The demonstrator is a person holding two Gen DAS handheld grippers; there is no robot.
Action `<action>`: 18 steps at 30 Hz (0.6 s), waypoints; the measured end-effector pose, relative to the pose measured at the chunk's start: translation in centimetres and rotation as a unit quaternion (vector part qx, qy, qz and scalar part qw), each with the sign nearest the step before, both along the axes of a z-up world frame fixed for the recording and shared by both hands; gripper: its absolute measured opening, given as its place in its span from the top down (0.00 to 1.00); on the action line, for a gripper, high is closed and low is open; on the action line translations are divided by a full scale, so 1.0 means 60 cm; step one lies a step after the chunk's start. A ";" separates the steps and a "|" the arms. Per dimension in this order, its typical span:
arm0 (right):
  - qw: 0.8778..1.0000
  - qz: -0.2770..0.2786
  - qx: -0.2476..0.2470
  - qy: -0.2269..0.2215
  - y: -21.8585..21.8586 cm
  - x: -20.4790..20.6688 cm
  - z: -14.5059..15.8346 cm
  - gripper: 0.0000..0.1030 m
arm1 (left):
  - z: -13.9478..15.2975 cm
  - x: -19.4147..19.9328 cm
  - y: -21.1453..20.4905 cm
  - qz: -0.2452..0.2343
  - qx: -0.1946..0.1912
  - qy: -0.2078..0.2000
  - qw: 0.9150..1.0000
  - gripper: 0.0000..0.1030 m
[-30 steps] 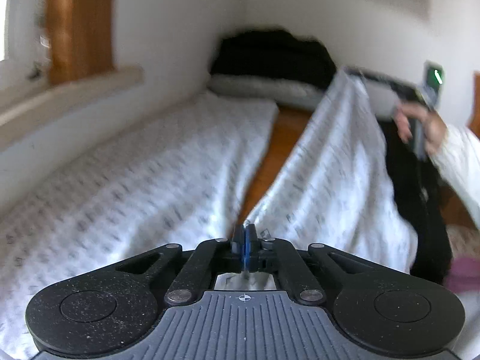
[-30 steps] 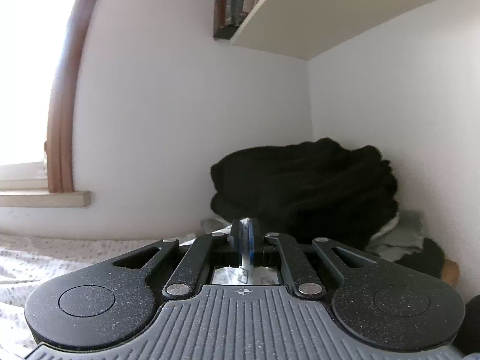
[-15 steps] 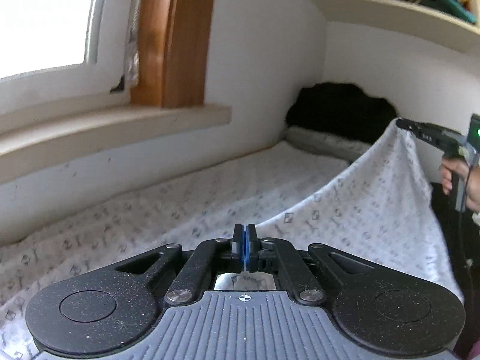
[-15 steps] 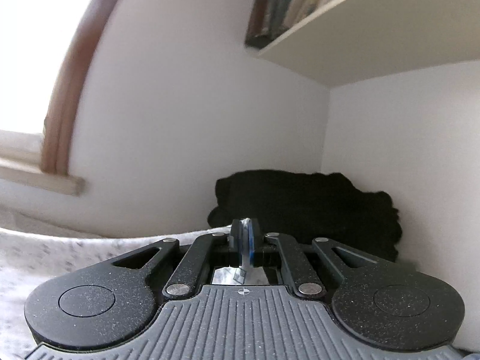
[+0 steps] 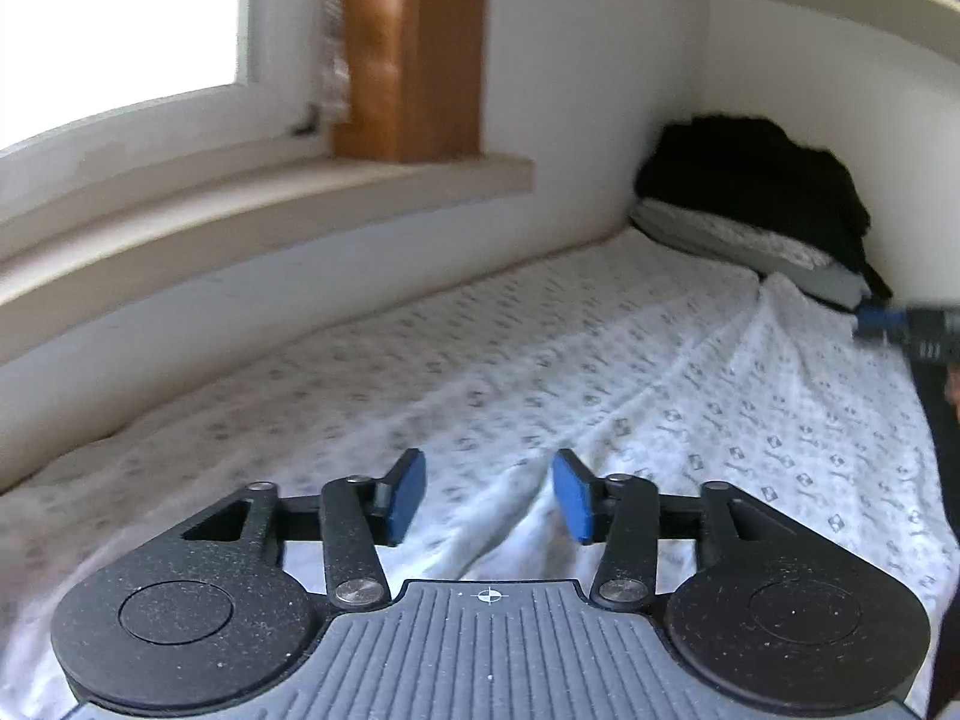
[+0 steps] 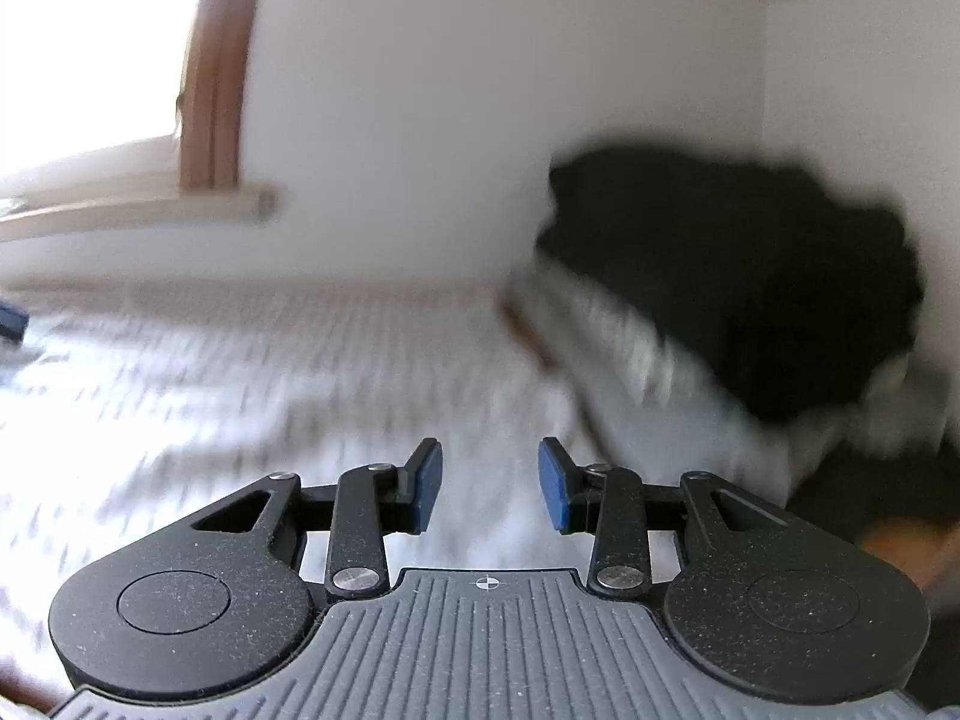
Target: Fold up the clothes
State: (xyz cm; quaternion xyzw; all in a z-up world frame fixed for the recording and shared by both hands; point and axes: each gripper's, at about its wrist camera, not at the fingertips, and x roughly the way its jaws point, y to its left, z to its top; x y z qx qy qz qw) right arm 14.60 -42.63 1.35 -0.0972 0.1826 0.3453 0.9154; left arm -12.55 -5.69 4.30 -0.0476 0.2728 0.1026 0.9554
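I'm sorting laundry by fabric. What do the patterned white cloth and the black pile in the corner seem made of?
The patterned white cloth looks like thin woven cotton, matte: it lies in soft creases. The black pile looks like thicker, fuzzy knit or fleece, judging by its bulky, soft outline; blur leaves this uncertain.

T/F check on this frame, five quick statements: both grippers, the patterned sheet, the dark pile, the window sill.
1. The left gripper pinches the patterned cloth. False: its jaws are opening, nothing pressed between the pads.
2. The right gripper has its pads apart. True.
3. The black pile sits in the far corner. True.
4. The patterned cloth is plain red. False: white with small grey marks.
5. The window sill holds books. False: bare.
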 end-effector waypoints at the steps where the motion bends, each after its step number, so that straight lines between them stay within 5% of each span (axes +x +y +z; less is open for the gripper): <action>1: 1.000 -0.005 -0.003 0.016 -0.011 0.003 -0.012 0.64 | 0.007 -0.019 0.005 0.008 0.001 -0.003 1.000 0.41; 7: 0.999 -0.026 0.022 0.024 -0.064 -0.005 -0.017 0.57 | 0.042 -0.184 0.030 0.082 0.007 -0.012 0.997 0.34; 10: 1.000 -0.015 0.021 0.007 -0.059 -0.037 -0.003 0.41 | 0.054 -0.286 0.034 0.121 0.002 -0.014 0.993 0.23; 18: 0.999 0.051 0.017 0.000 0.005 -0.120 0.026 0.17 | 0.025 -0.518 0.003 0.222 -0.004 -0.012 0.975 0.19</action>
